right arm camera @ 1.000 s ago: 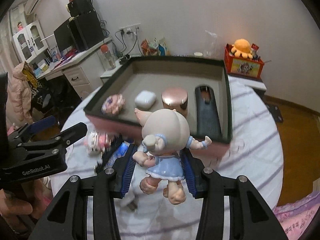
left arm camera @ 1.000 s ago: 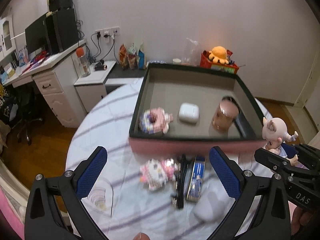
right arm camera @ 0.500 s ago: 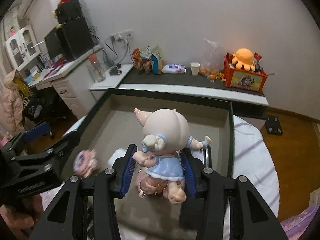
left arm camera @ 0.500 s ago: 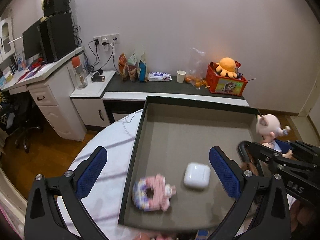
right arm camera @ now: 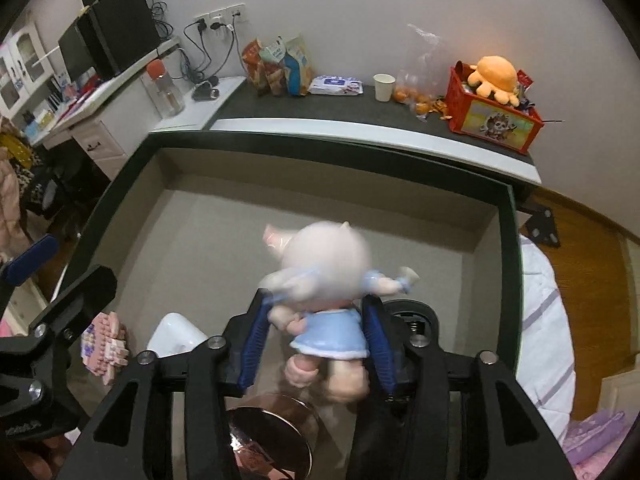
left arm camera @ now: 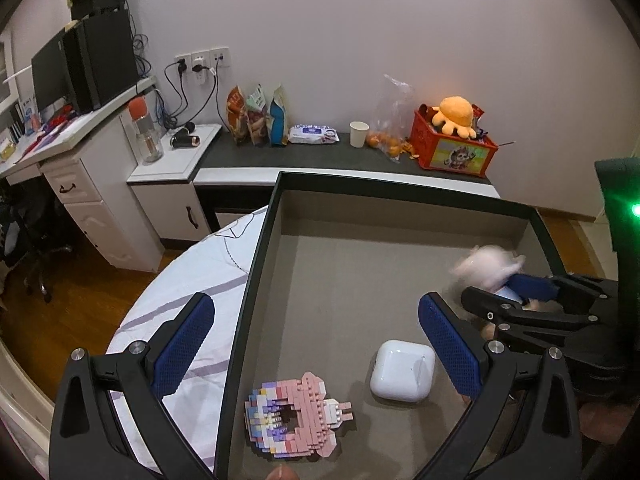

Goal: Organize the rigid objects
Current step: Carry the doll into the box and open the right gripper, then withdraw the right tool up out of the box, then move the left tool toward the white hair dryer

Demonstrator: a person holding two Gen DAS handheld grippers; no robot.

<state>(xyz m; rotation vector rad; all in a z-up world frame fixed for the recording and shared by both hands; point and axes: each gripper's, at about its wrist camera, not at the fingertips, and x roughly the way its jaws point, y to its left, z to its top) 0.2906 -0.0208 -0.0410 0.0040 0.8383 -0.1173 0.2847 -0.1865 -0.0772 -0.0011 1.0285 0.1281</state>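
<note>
A pig-eared doll in a blue dress (right arm camera: 324, 264) hangs blurred between the pads of my right gripper (right arm camera: 316, 340), whose jaws are opening; a gap shows on the doll's left side. It is over the right part of the dark-rimmed tray (right arm camera: 508, 280). In the left wrist view the doll (left arm camera: 486, 266) and right gripper (left arm camera: 504, 296) sit at the tray's right. My left gripper (left arm camera: 316, 344) stands open and empty above the tray (left arm camera: 248, 280). On the tray floor lie a white earbud case (left arm camera: 402, 370) and a pink brick figure (left arm camera: 296, 416).
A rose-gold jar lid (right arm camera: 268, 436) sits just below the right gripper, and a black device (right arm camera: 412, 316) lies by the right pad. The tray rests on a round table with a striped cloth (left arm camera: 192, 280). Behind are a counter with snack bags (left arm camera: 256, 116) and a red crate (left arm camera: 452, 152).
Both grippers have moved forward from the table's front edge to over the tray. The right jaws have widened, and the doll, sharp and clamped before, is now blurred and lower between them.
</note>
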